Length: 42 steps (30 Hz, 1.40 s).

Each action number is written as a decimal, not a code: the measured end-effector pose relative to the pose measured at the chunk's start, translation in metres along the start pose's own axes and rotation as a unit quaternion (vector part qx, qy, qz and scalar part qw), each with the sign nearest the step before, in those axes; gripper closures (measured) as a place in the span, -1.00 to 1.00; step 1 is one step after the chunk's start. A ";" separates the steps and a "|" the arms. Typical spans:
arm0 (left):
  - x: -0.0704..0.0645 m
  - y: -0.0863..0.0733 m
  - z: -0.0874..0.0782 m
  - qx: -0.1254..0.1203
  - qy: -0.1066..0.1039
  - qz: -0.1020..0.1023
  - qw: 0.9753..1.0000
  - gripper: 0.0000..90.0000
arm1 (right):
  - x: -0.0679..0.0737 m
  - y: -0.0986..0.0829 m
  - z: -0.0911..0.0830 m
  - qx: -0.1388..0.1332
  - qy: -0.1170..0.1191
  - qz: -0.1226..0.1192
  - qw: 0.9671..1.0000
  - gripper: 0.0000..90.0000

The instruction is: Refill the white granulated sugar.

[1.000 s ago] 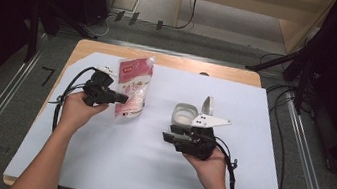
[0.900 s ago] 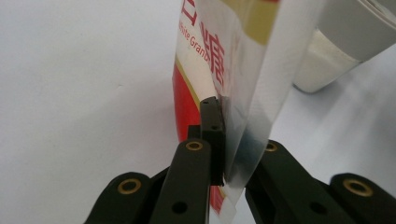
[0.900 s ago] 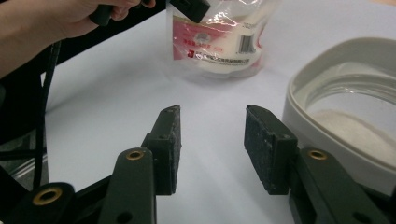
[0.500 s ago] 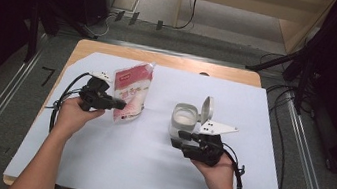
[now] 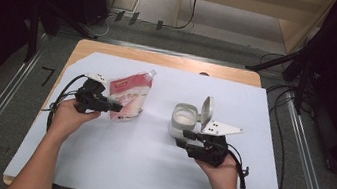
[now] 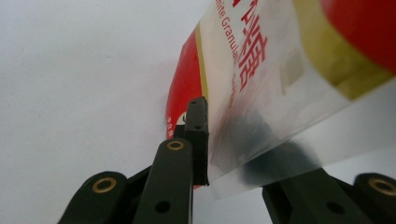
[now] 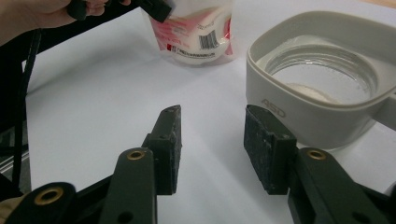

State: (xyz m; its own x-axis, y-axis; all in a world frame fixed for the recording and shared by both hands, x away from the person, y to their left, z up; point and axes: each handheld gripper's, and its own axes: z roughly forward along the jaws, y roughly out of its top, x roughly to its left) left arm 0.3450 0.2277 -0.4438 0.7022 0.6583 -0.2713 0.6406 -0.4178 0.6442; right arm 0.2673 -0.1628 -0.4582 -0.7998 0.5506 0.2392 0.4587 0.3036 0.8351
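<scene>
One sugar pouch, red and clear, spouted, lying on the white table cover at the person's left. Soft film, loose granules inside; likely light, floppy and slick, best taken by the flat sealed edge. Left gripper: jaws clamped on the pouch's edge, the film pinched between them. One grey container, lid hinged up, standing right of centre. Right gripper: jaws parted, holding nothing, just beside the container. Grippers: two. Hands: two.

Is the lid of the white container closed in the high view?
No, the lid stands upright, hinged open above the white container.
</scene>
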 end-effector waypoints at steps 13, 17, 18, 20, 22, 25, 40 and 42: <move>0.002 -0.002 -0.009 -0.029 -0.013 0.003 0.999 0.49 | -0.001 -0.001 -0.001 0.011 -0.012 -0.005 1.000 0.25; 0.001 -0.002 -0.014 -0.038 -0.005 0.009 0.999 0.40 | -0.002 -0.001 -0.001 0.011 -0.009 0.000 1.000 0.22; 0.001 -0.002 -0.015 -0.042 -0.006 0.006 0.999 0.38 | -0.003 -0.001 -0.001 0.013 -0.007 0.000 1.000 0.21; 0.001 -0.002 -0.016 -0.048 -0.009 0.005 0.999 0.33 | -0.003 -0.001 -0.001 0.015 -0.006 0.002 1.000 0.18; -0.001 -0.003 -0.018 -0.052 -0.008 0.003 0.999 0.29 | -0.005 0.000 -0.001 0.023 -0.001 0.010 1.000 0.15; -0.003 -0.003 -0.020 -0.047 -0.005 0.010 0.999 0.27 | -0.007 0.000 -0.002 0.025 0.002 0.013 1.000 0.14; -0.017 -0.006 -0.043 -0.044 0.011 0.024 0.999 0.15 | -0.009 0.006 -0.023 0.018 -0.008 0.004 1.000 0.13; -0.017 -0.008 -0.046 -0.041 0.013 0.027 0.999 0.13 | -0.010 0.006 -0.025 0.018 -0.008 0.006 1.000 0.13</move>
State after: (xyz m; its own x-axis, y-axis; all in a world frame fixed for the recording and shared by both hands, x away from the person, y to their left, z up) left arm 0.3133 0.2487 -0.4116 0.7263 0.6528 -0.2153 0.5733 -0.4024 0.7138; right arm 0.2683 -0.1863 -0.4431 -0.7884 0.5662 0.2404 0.4815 0.3249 0.8140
